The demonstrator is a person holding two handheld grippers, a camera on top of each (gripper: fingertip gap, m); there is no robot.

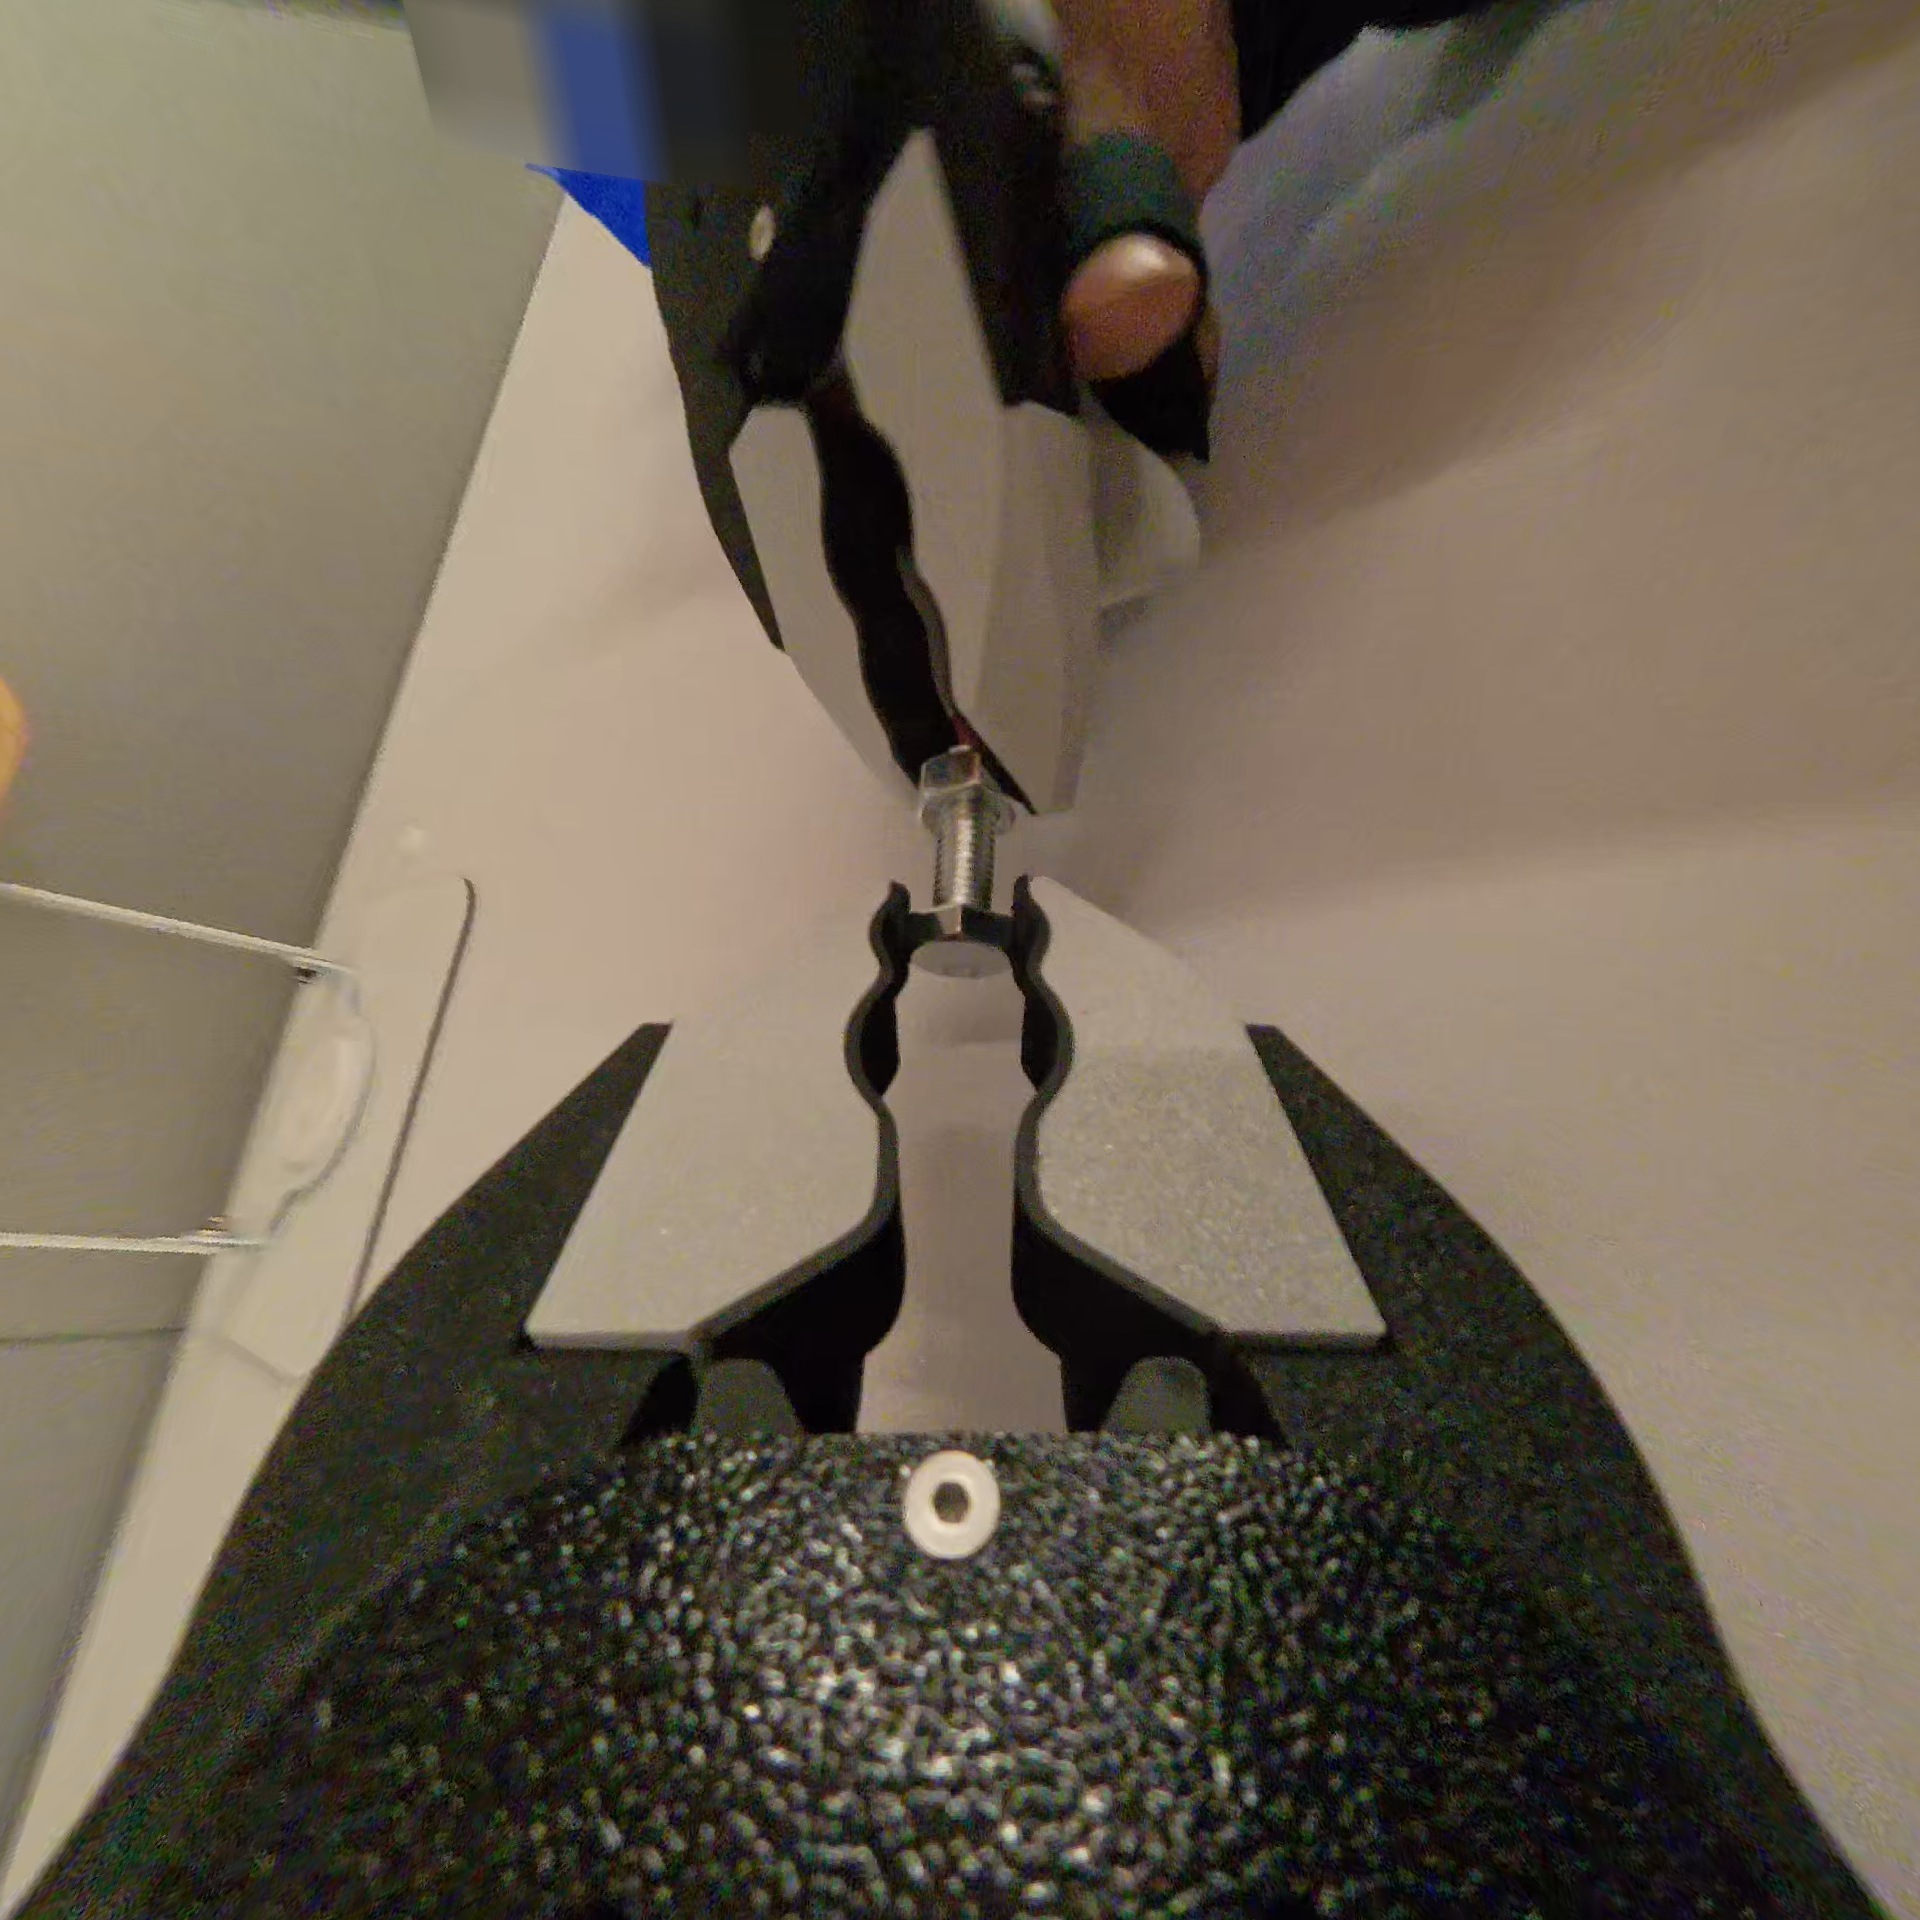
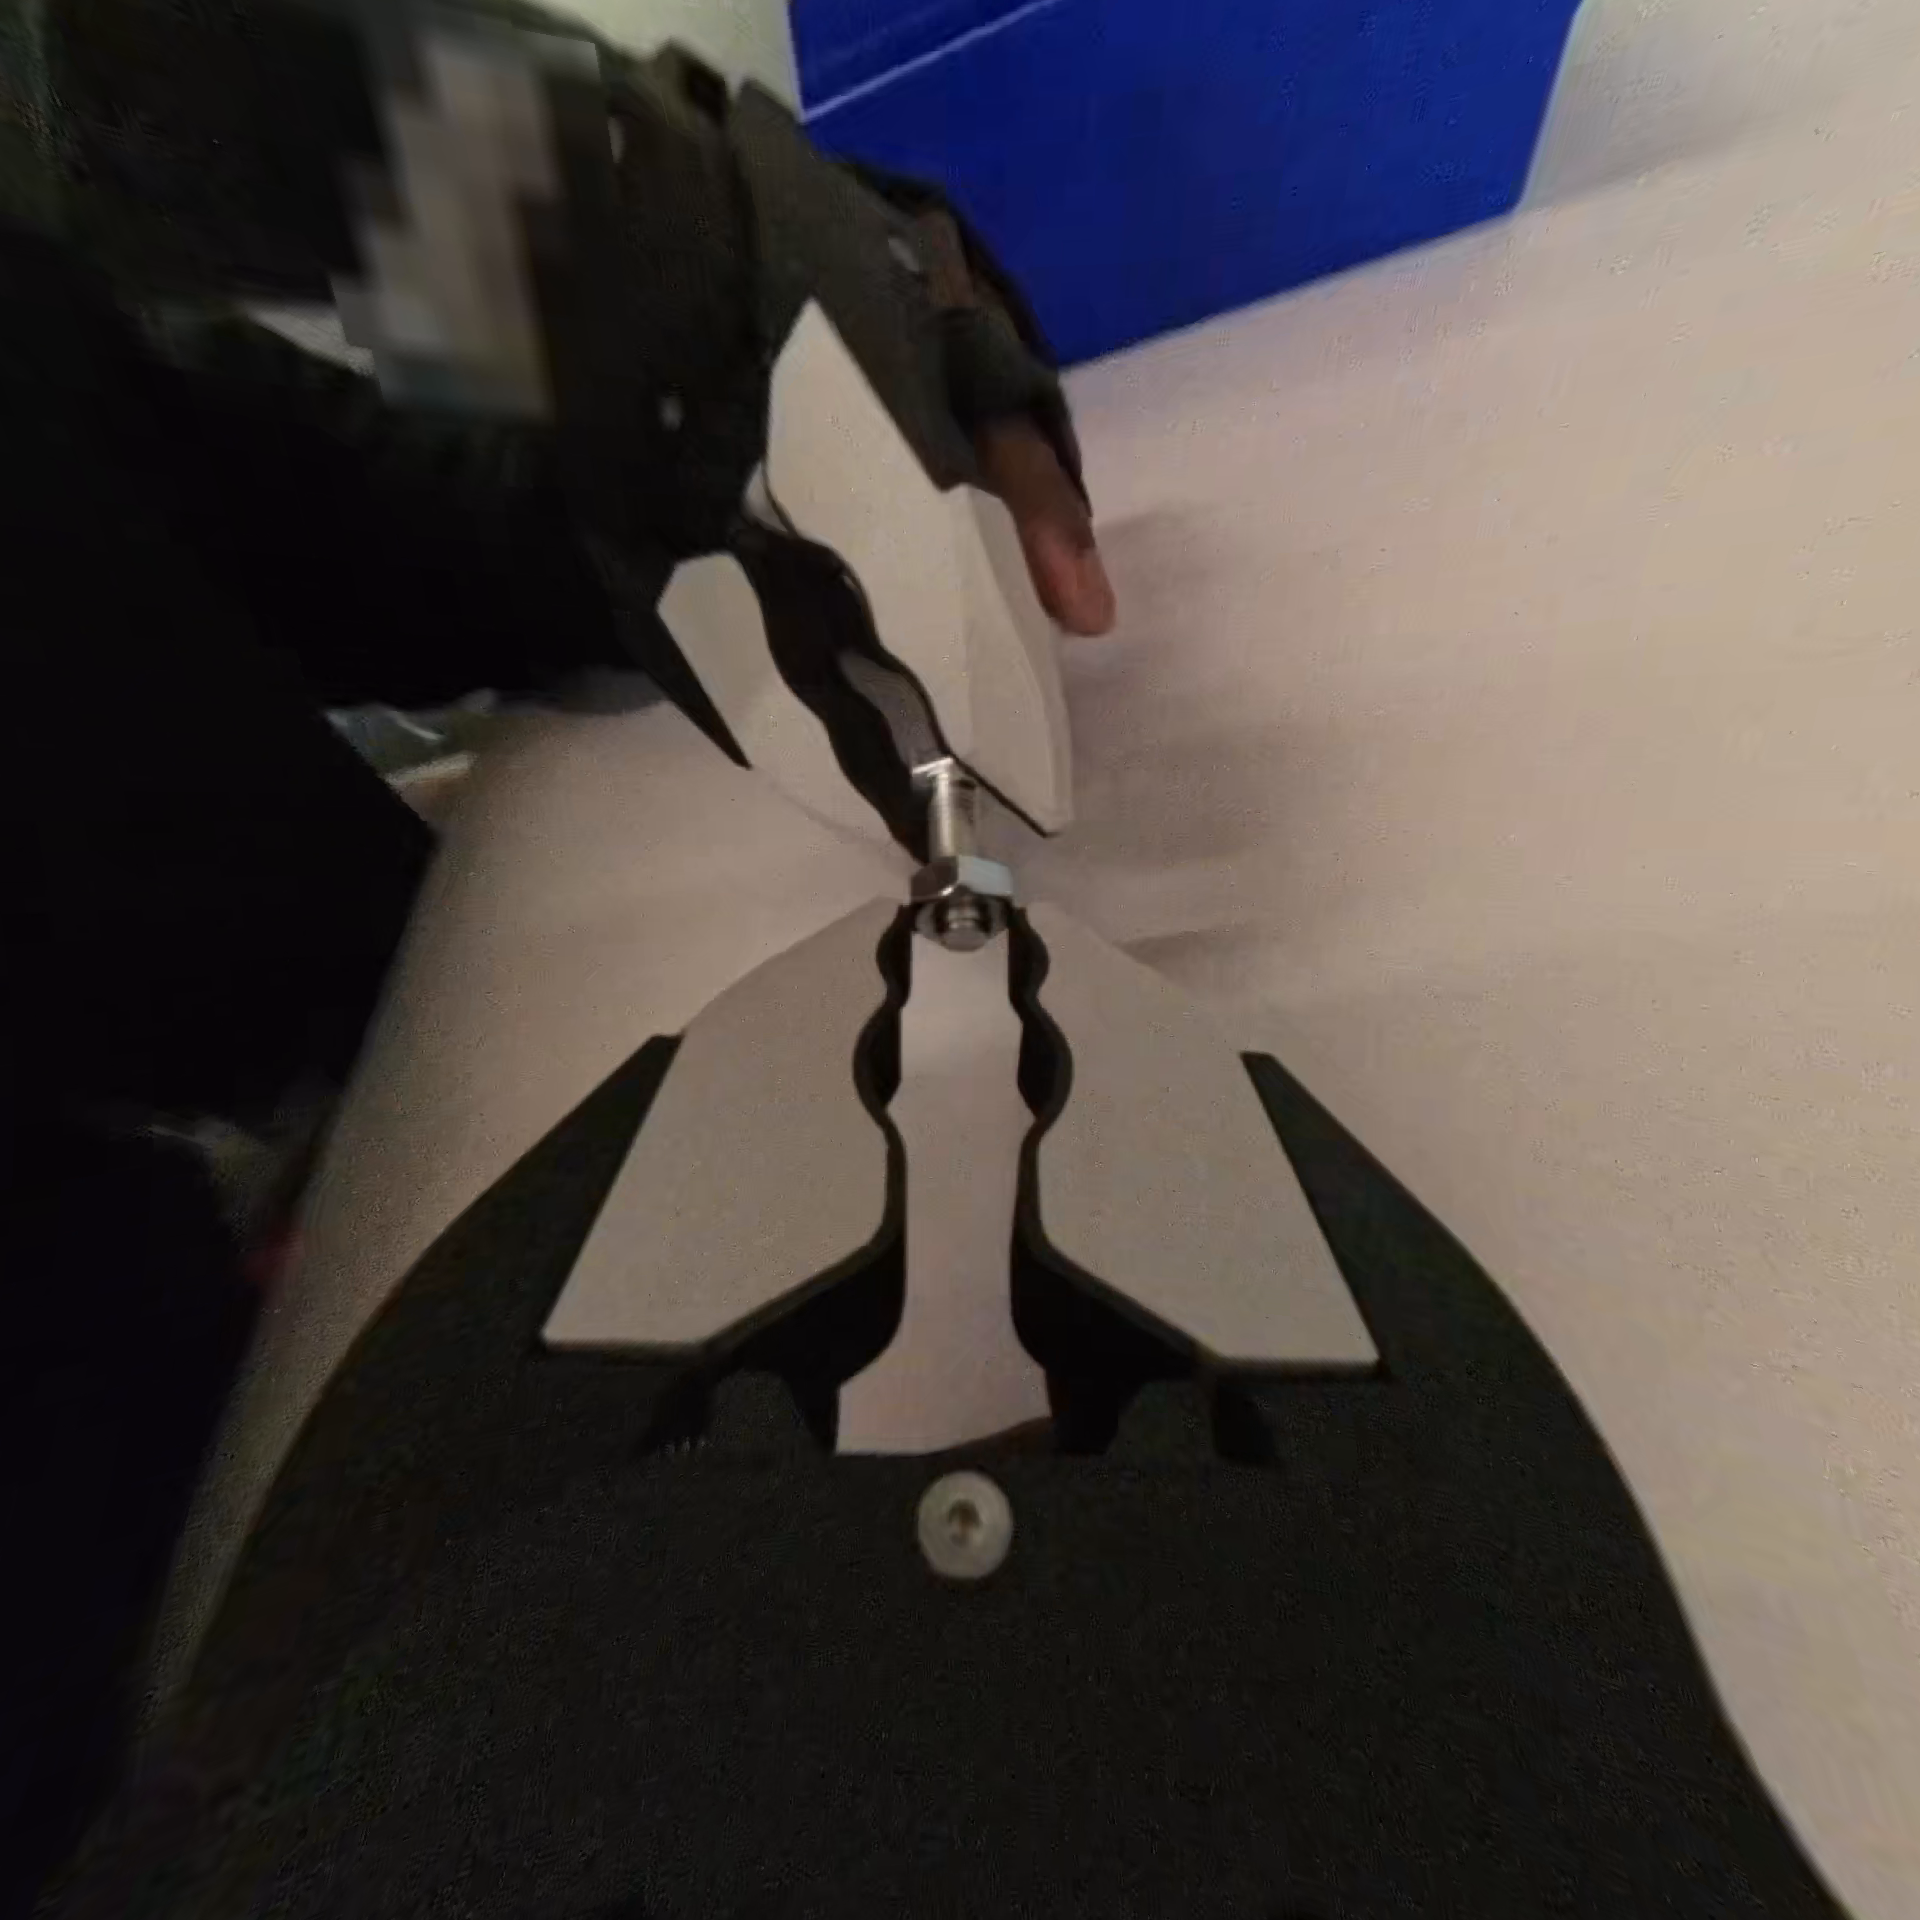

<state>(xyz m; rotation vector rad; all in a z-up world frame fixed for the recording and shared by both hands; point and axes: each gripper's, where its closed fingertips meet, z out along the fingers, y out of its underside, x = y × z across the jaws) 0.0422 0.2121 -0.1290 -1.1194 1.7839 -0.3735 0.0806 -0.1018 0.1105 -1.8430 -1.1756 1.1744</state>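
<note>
A silver bolt [image 1: 966, 862] spans the space between my two grippers above a white cloth surface [image 1: 1507, 831]. My left gripper [image 1: 956, 914] is shut on the bolt's hex head [image 1: 954, 954], with both fingertips pressed on its sides. My right gripper [image 1: 966, 779] comes in from the top of the left wrist view, shut on a silver nut [image 1: 956, 784] at the bolt's far end. In the right wrist view, the right gripper [image 2: 961, 920] clamps the nut [image 2: 961, 883] at its fingertips. There the left gripper [image 2: 940, 790] holds the bolt's other end.
A blue bin [image 2: 1143, 156] stands at the back. A grey panel [image 1: 208, 416] and a clear plastic piece [image 1: 312, 1091] lie to the left. A person's gloved hand [image 1: 1127, 291] is on the right gripper. Dark clothing [image 2: 156, 727] fills the left of the right wrist view.
</note>
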